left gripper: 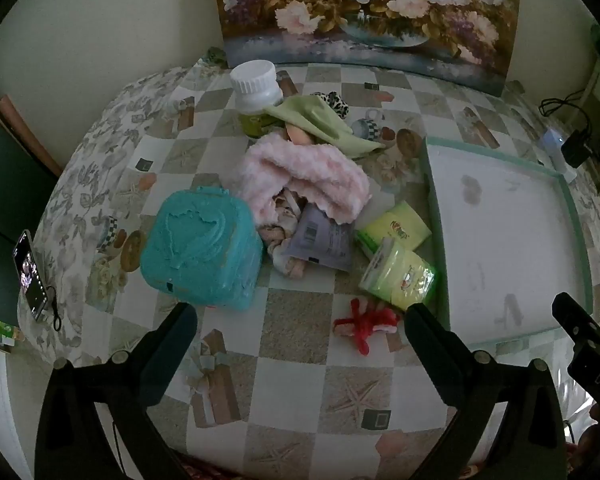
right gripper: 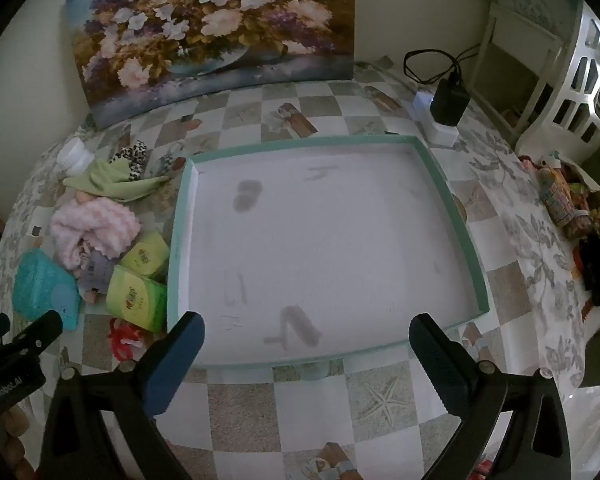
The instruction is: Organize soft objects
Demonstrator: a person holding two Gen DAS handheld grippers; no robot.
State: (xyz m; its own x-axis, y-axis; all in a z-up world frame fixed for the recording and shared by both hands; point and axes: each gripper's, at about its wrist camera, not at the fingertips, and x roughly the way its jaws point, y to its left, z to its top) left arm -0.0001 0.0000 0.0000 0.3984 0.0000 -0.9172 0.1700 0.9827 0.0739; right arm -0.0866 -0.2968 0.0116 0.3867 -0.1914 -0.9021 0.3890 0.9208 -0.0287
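Nothing looks sorted yet, judging from how things lie. Furthest left on the counter (left gripper: pixel 292 364) sits a turquoise case (left gripper: pixel 202 248). Next to it a fluffy pink cloth (left gripper: pixel 304 178) is heaped over smaller fabric pieces, with a light green cloth (left gripper: pixel 320 120) and a leopard-print scrap (left gripper: pixel 336 102) behind it by a white-capped bottle (left gripper: pixel 256 92). Then come a grey pouch (left gripper: pixel 324 240), two yellow-green tissue packs (left gripper: pixel 398 276) and a small red-and-white knotted toy (left gripper: pixel 366 322), all just beside the tray's left wall.

The left gripper (left gripper: pixel 300 320) hangs above this pile, its fingers wide and holding nothing.

To the right, the white tray (right gripper: pixel 182 216) with the teal rim holds nothing but faint marks. The right gripper (right gripper: pixel 306 330) hovers at its near edge, fingers equally wide and bare.

Every soft item remains to be moved, presumably into the tray.
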